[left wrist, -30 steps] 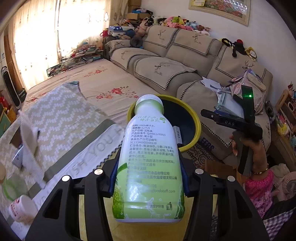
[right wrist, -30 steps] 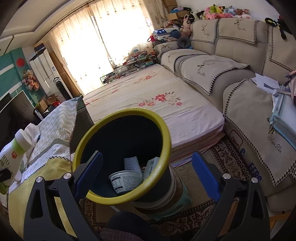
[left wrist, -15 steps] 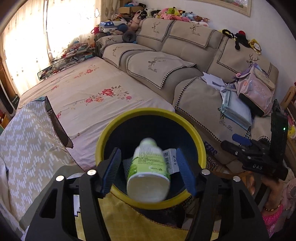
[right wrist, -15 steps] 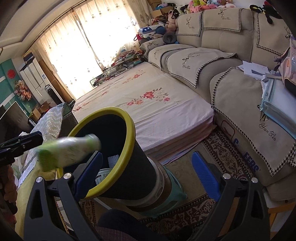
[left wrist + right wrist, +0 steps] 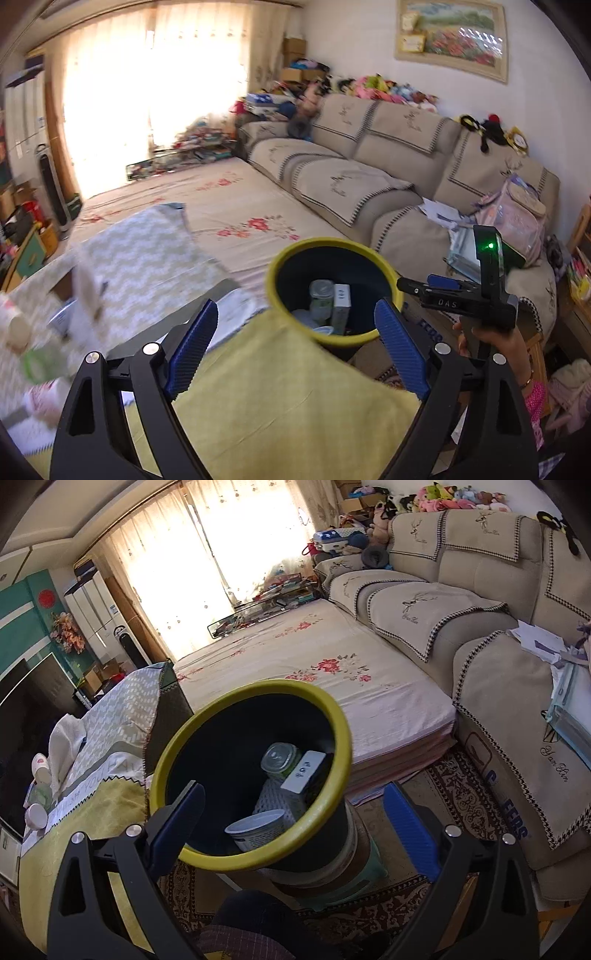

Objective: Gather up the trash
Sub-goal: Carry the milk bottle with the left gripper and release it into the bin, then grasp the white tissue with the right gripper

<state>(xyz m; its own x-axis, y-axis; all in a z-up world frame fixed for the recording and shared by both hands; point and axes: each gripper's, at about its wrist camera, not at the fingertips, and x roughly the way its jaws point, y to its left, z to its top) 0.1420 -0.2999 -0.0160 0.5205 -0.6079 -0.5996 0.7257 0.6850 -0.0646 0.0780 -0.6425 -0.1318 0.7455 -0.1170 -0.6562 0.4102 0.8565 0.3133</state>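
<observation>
While the left gripper (image 5: pixel 293 338) is opening with nothing in it and the right gripper (image 5: pixel 291 821) hangs wide and empty, the bottle (image 5: pixel 320 301) lies in the bin (image 5: pixel 275 271) just ahead, more trash (image 5: pixel 40 363) left on the desk (image 5: pixel 291 406).

Home living rm: sofa (image 5: pixel 461 576), plush toys (image 5: pixel 454 498), curtained window (image 5: pixel 207 554), TV (image 5: pixel 26 709).

sofa (image 5: pixel 480 602): beige, along white wall | window (image 5: pixel 207 550): curtained, bright, beyond sofa's far end | floral mattress (image 5: pixel 317 679): just beside sofa front | patterned rug (image 5: pixel 458 797): below sofa | framed picture (image 5: pixel 450 37): above sofa
</observation>
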